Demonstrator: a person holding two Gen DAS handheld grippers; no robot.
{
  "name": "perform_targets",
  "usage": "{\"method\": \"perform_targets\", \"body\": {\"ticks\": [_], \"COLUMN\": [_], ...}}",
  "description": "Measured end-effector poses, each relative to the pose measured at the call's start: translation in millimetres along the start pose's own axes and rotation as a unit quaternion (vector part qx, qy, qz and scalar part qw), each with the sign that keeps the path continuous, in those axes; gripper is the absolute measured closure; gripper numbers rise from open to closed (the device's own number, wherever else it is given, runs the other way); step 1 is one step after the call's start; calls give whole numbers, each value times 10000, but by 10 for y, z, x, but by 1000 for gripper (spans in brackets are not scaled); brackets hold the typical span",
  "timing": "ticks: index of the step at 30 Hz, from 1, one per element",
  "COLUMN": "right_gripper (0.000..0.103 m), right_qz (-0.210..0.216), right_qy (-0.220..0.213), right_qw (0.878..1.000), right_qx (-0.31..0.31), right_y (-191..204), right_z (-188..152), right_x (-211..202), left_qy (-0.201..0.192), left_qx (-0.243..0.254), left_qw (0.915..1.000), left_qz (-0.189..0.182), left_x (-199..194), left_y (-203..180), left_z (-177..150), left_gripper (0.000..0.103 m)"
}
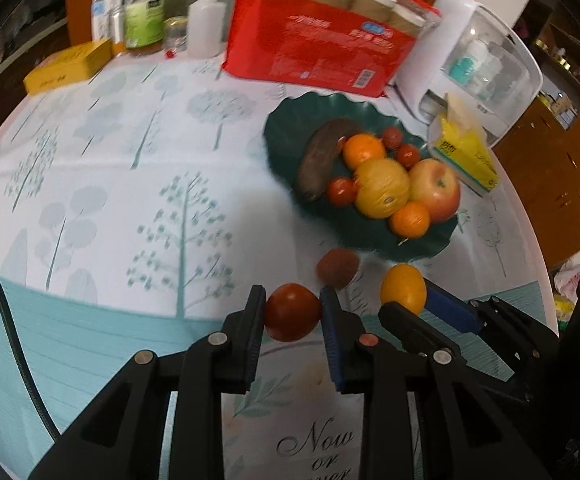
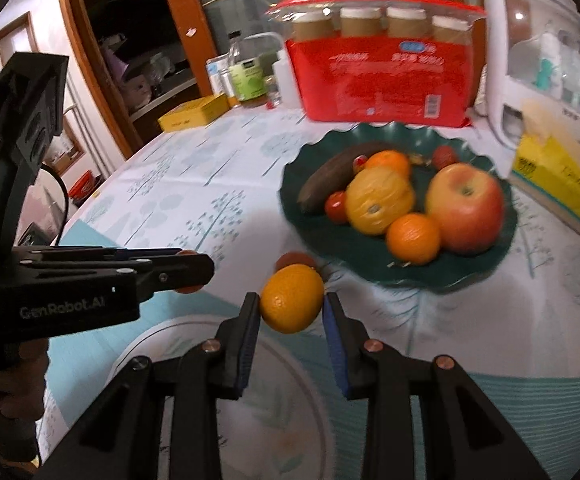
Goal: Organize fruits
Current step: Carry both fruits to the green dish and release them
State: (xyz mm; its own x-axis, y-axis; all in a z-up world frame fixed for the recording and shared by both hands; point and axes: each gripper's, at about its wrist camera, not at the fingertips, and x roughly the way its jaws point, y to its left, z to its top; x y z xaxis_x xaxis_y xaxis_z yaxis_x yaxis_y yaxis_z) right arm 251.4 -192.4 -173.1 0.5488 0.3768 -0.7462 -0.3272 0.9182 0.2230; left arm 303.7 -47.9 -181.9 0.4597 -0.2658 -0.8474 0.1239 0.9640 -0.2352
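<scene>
Fingers of both grippers pinch fruit just short of the green dish.

Left gripper (image 1: pixel 293 312) squeezes a dark red tomato (image 1: pixel 292 312) and the right gripper (image 2: pixel 292 307) a smooth yellow-orange citrus (image 2: pixel 292 298), its dimpled skin unmarked. "GenRobot.AI" is printed on the left tool's side; the tablecloth (image 1: pixel 130 200) reads "Now" (the rest is cut off). At 1 o'clock, the green dish (image 2: pixel 470 272) holds an apple (image 2: pixel 466 208), oranges and small tomatoes.
</scene>
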Motion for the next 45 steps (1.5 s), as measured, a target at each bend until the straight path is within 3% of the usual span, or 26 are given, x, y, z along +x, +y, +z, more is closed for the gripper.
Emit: {"method": "perform_targets", "body": {"ticks": [13,26,30,32,35,45], "right_gripper": [70,70,69,65,57,57], "right_qz": [-341,-476,-442,-431,-460,-448], "right_qy": [-276,-252,-254,-249,-230,-187], "right_qw": [9988,9980,9979,9981,9981,9969], "right_qx": [218,324,399,377,334,613], "right_y": [-299,-376,-401,-387,-359,-410], "right_z": [168,201,201,202,202,140], "right_x": [66,237,249,248,245,126], "left_qy": [-270,150,190,158,83,50], "left_qx": [451,487,484,438,351,171], "left_qw": [9982,9975,9971,9974,9979,9984], "left_qz": [-279,-493,-554,-546,-539,-534], "left_x": [177,588,620,608,543,334], "left_y": [-304,-370,-356,-348,-310,-191], "left_z": [462,620,609,614,620,567], "left_gripper": [77,76,62,47,45,41]}}
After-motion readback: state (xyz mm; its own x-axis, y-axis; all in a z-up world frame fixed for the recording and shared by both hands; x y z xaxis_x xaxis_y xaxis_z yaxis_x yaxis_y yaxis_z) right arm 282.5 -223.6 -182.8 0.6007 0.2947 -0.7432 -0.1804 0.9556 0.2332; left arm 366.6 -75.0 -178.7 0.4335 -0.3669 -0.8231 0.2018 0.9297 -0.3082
